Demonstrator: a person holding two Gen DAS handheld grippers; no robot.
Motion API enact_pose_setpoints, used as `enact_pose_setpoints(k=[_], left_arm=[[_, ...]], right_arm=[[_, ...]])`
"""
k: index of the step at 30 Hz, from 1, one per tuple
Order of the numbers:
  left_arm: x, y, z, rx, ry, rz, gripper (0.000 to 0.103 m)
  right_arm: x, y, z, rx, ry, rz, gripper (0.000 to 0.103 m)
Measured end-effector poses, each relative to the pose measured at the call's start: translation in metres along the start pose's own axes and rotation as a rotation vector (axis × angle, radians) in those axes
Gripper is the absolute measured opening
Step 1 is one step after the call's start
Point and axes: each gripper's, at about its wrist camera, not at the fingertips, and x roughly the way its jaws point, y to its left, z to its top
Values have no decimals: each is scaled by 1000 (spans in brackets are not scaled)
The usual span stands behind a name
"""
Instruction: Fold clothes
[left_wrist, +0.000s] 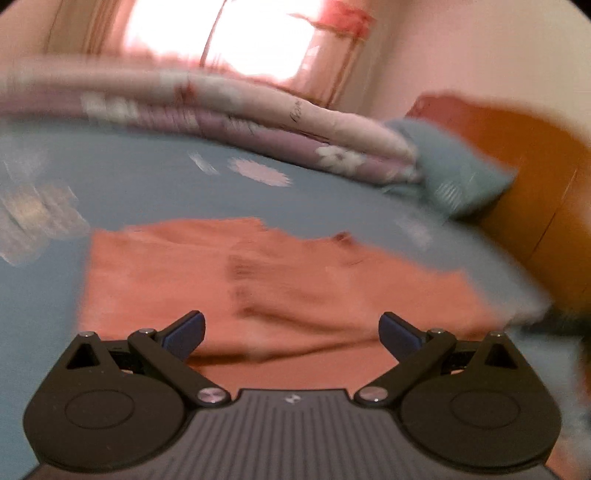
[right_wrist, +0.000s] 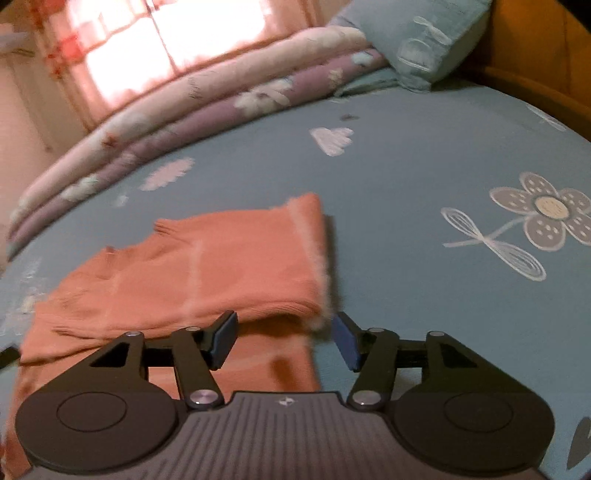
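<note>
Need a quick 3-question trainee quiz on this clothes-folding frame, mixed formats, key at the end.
1. True or false: the orange knitted garment lies on the blue-green flower-print bedsheet.
2. Multiple choice: the right gripper has its jaws A) clamped on the garment's folded edge, B) open, with the fringed corner of the fold just ahead of them, C) out of view.
3. Fill in: the left gripper hangs over the garment with its jaws ____.

Key:
1. True.
2. B.
3. Open, with nothing gripped.
</note>
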Motion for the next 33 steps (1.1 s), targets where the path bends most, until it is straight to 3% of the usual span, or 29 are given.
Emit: enact_pose_setpoints(k=[1, 3, 7, 11, 14, 16, 19, 23, 25, 33], left_arm=[[6, 6, 10, -79, 3, -19, 98], [25, 15, 24, -197, 39, 15, 98], [67, 34, 23, -431, 194, 61, 95], [81, 34, 24, -489, 136, 94, 95], [86, 29, 24, -496, 101, 113, 92], [86, 27, 23, -474, 90, 129, 58], [83, 28, 20, -474, 81, 146, 42], [76, 29, 19, -478, 71, 131, 31], [80, 26, 20, -445, 88, 167, 6], [68, 16, 22, -332, 70, 220, 7]], right_arm=[[-4, 1, 2, 10, -7, 20, 65], [-12, 2, 5, 31, -20, 59, 67], [-32, 9, 10, 16, -50, 104, 68], [-57, 9, 15, -4, -112, 121, 71], [-72, 1, 18, -1, -146, 121, 72], [-79, -6, 19, 13, -159, 119, 72], [-82, -18, 21, 40, -166, 115, 72], [-77, -23, 21, 47, -154, 104, 72], [-73, -22, 20, 45, -145, 100, 72], [-75, -29, 23, 32, -176, 102, 73]])
